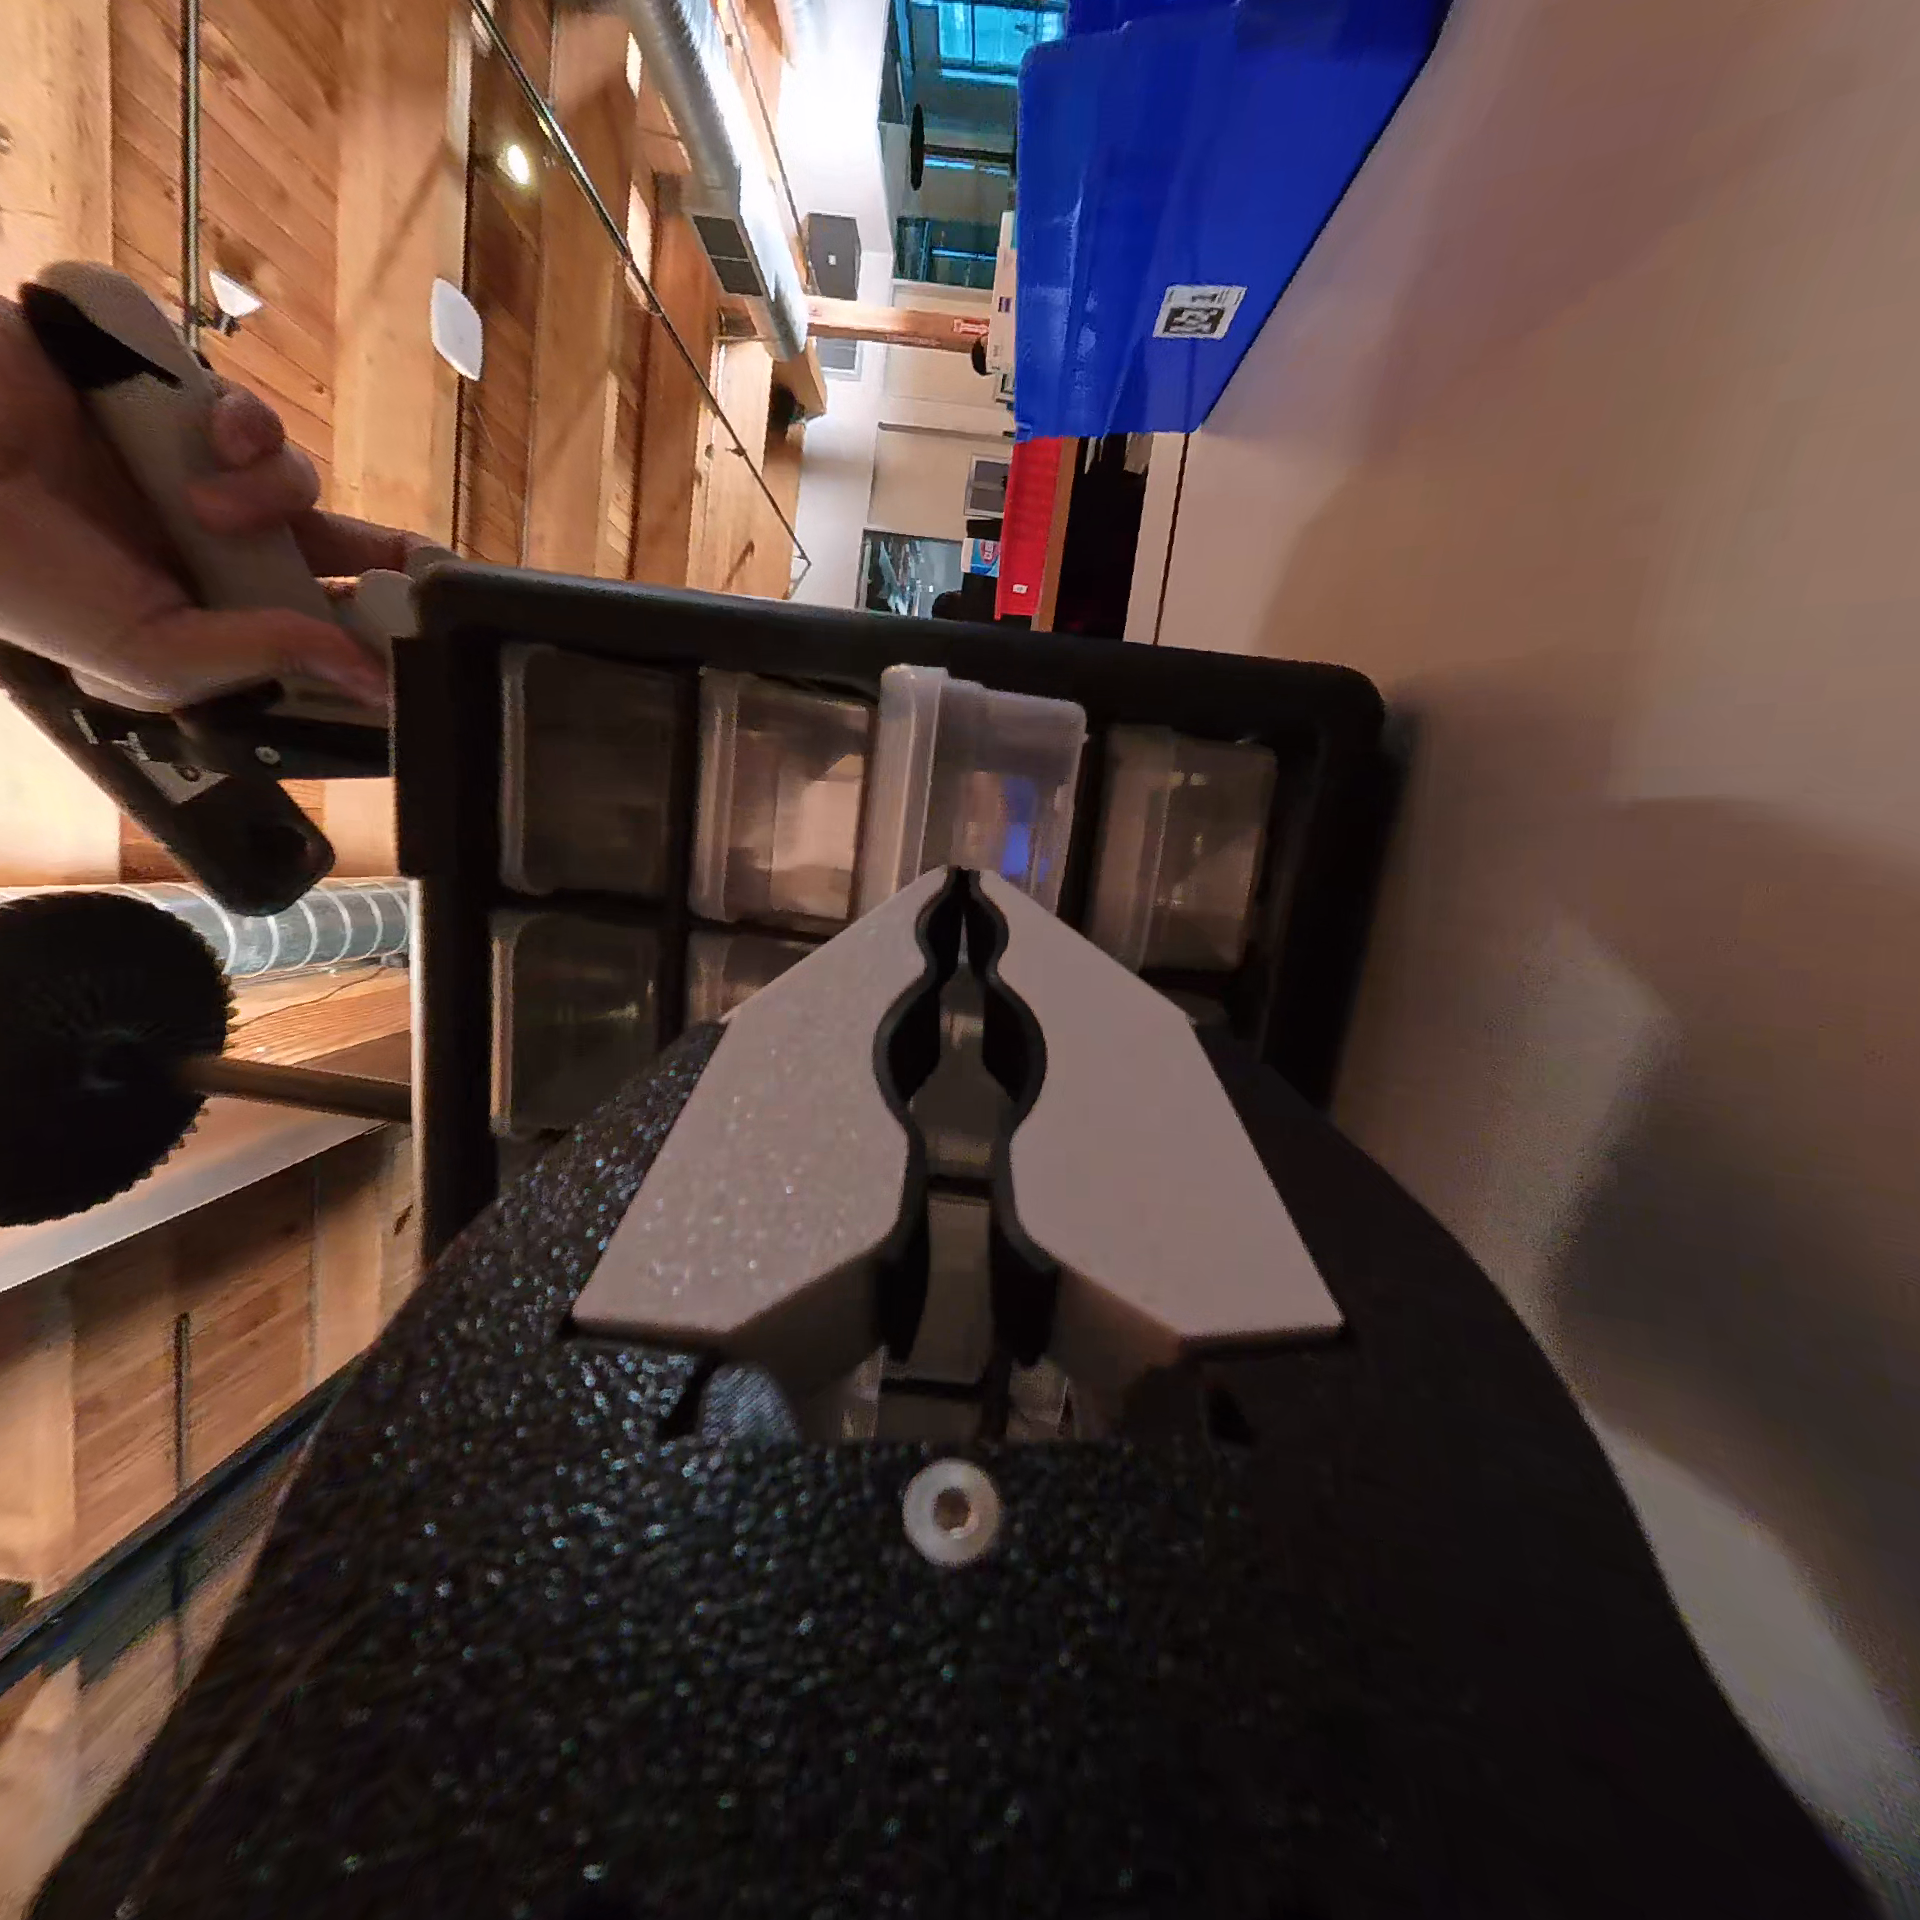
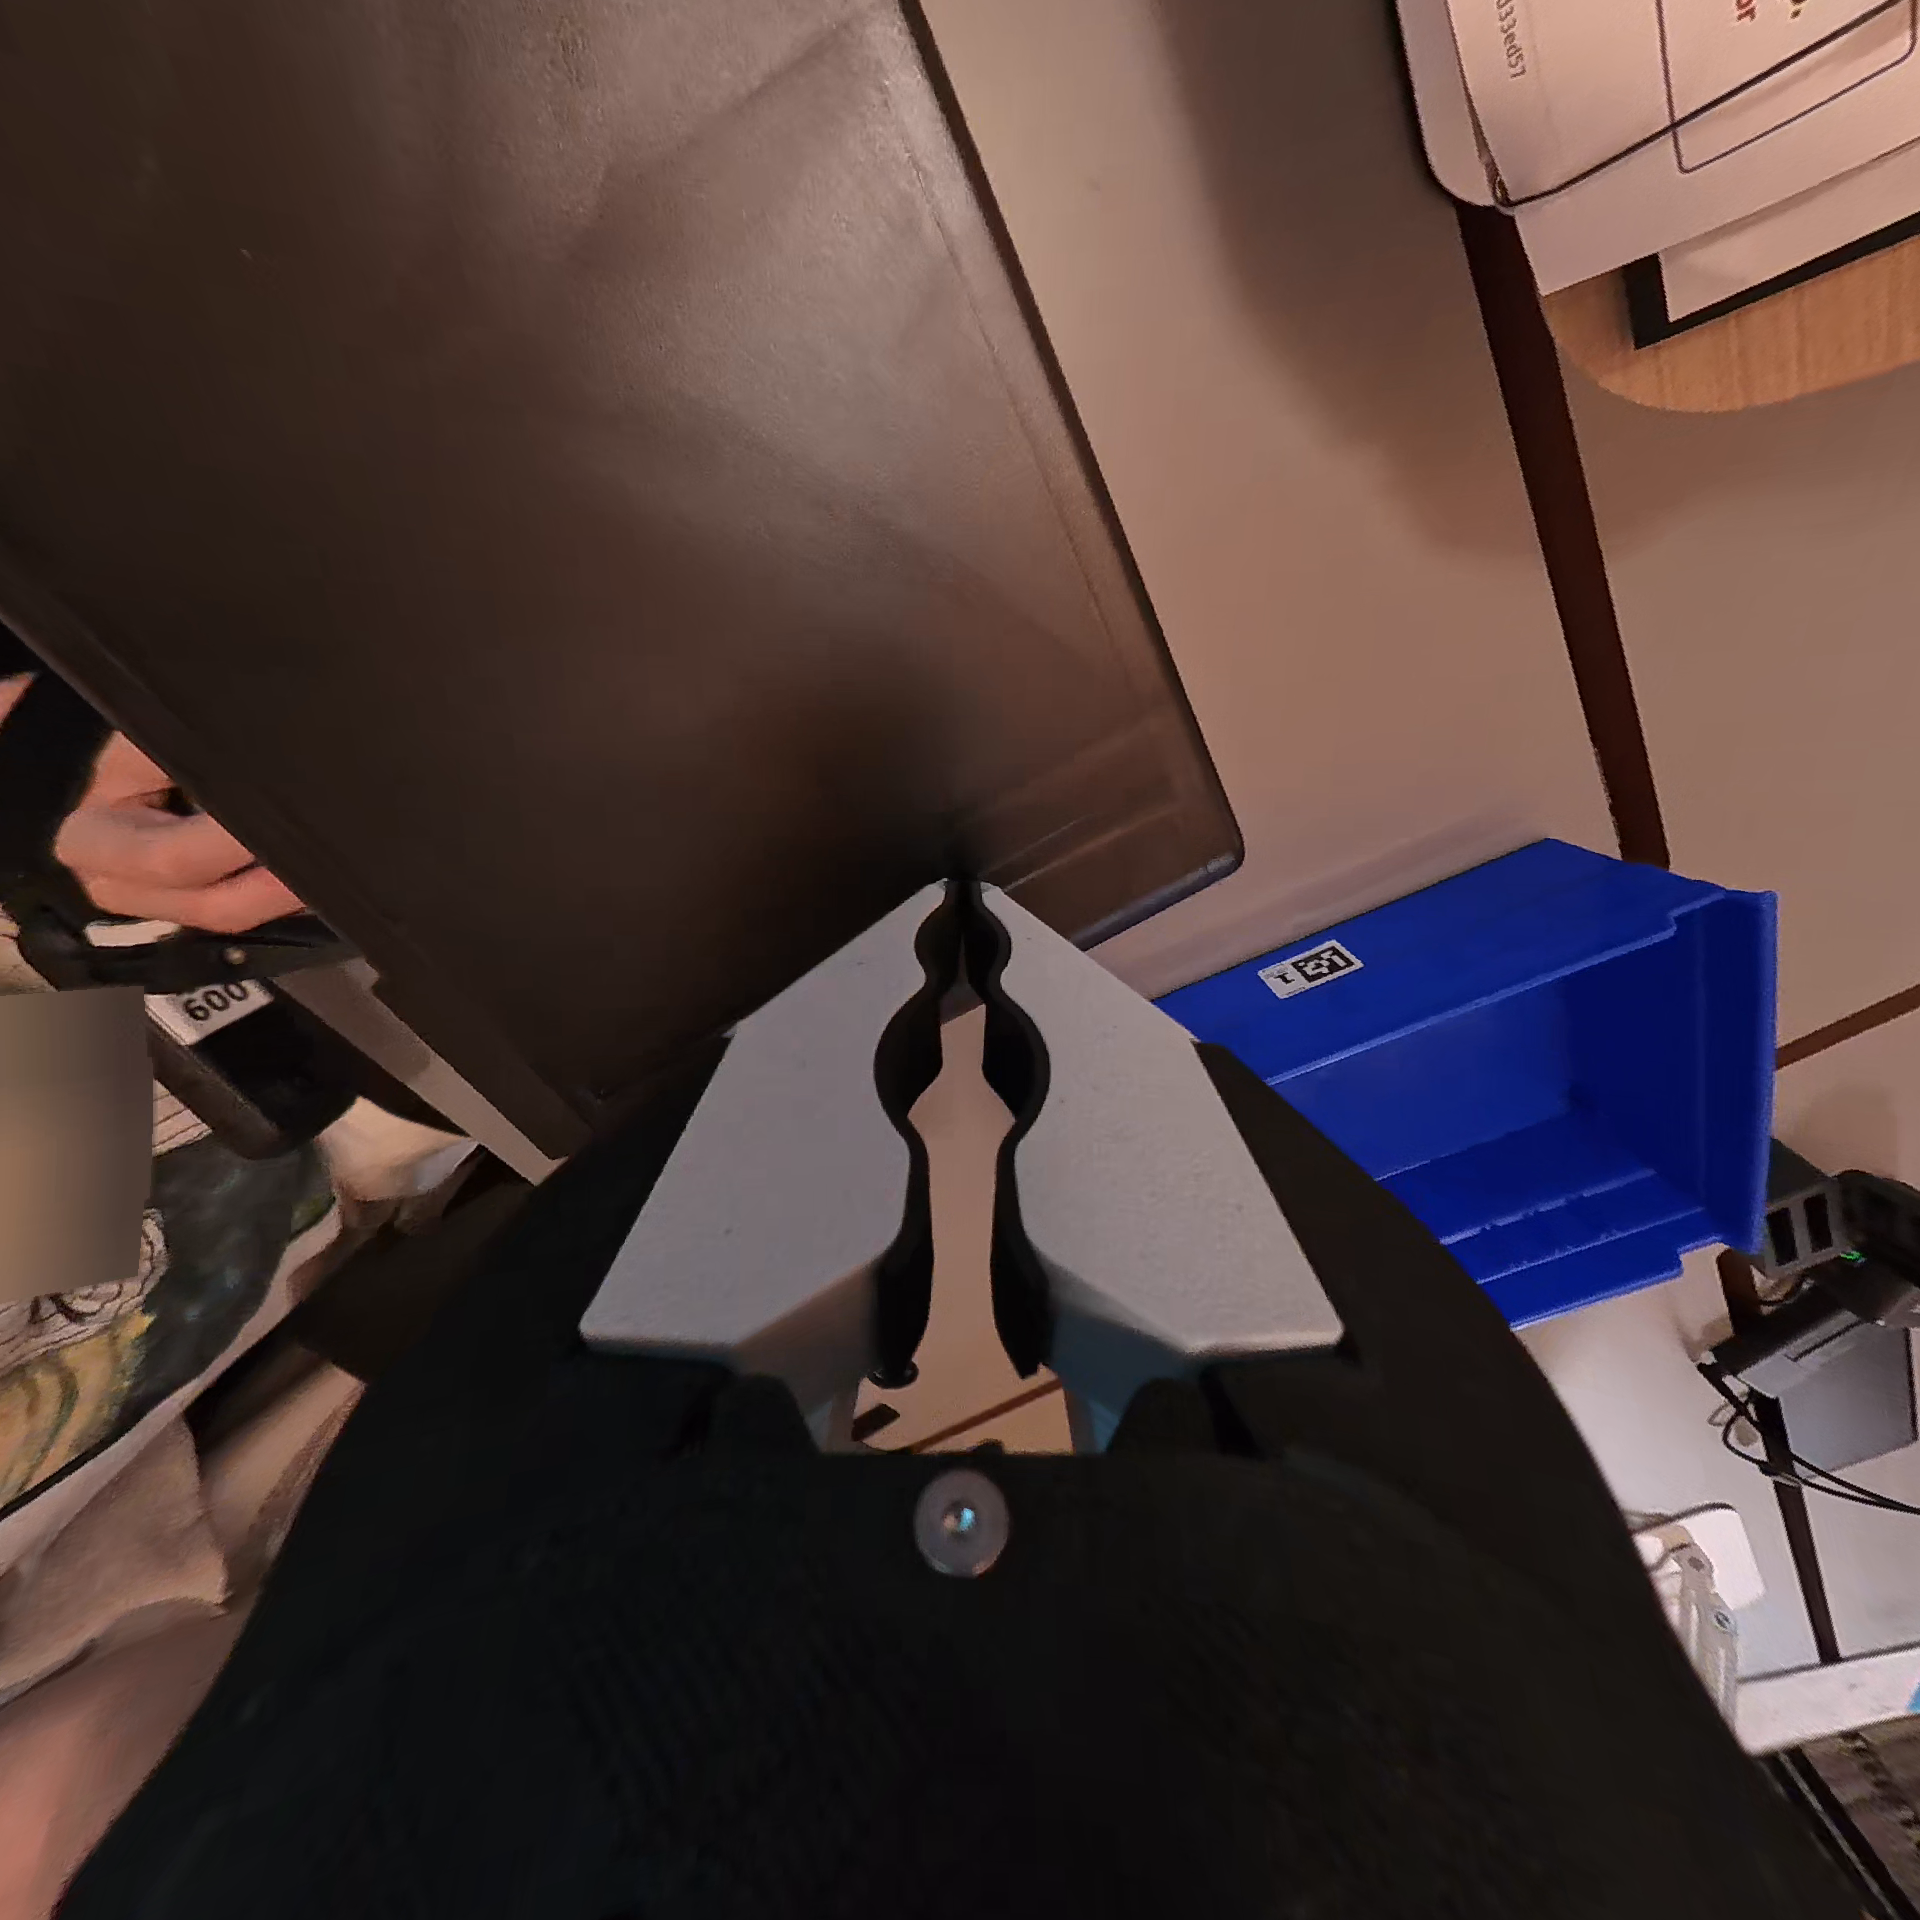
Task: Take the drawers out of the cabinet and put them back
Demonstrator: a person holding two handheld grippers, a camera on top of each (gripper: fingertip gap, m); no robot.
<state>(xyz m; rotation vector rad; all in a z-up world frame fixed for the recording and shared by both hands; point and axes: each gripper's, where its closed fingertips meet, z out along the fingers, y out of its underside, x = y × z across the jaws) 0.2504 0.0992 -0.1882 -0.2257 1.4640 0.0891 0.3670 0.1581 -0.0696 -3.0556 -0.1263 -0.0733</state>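
A black cabinet (image 1: 447, 779) holds several clear plastic drawers. In the left wrist view one clear drawer (image 1: 977, 769) sticks out of its slot farther than its neighbours (image 1: 582, 769). My left gripper (image 1: 961, 881) is shut on that drawer's front handle. My right gripper (image 2: 961, 883) is shut and empty, its tips pressed against the cabinet's smooth black outer panel (image 2: 571, 468). It also shows in the left wrist view (image 1: 374, 613), held by a hand (image 1: 104, 540) at the cabinet's far corner.
A blue bin (image 2: 1507, 1060) lies on the pale table (image 1: 1558, 520) just past the cabinet; it also shows in the left wrist view (image 1: 1174, 208). White boxes (image 2: 1662, 104) and cables with an adapter (image 2: 1829, 1382) lie at the right. A hand (image 2: 156, 862) shows at the left.
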